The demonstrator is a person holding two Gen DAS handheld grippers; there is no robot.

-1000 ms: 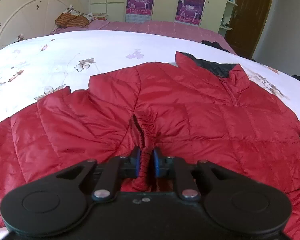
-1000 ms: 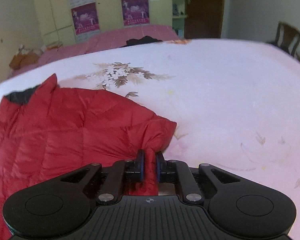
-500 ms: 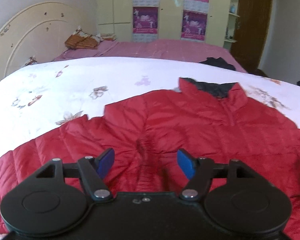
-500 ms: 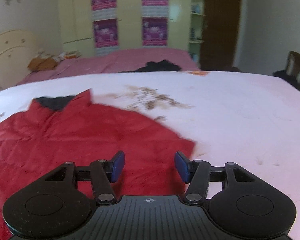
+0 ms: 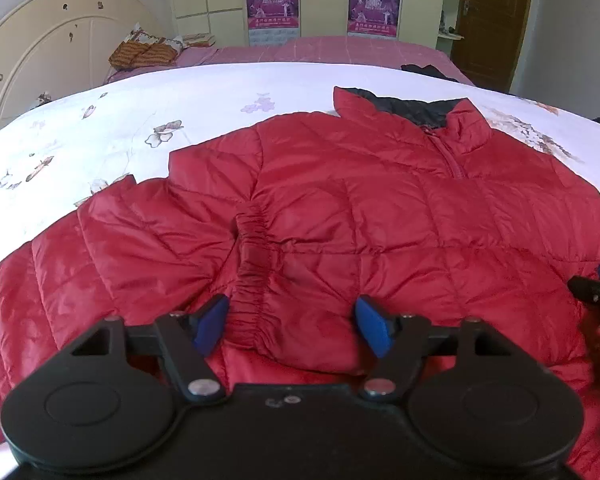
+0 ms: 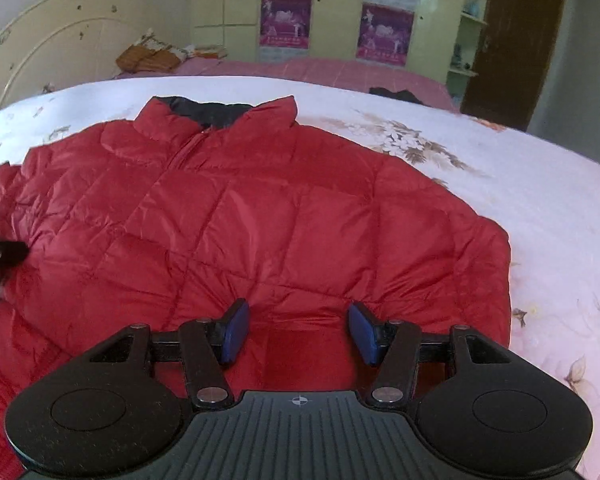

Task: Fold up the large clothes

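Left wrist view cuts off red jacket hem.

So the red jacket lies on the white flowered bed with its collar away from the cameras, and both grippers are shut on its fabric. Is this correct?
Not quite. Both grippers are open, holding nothing: the left gripper in the left wrist view and the right gripper in the right wrist view each have the jaws spread over the red jacket. It does lie on the white flowered bed, collar away from the cameras.
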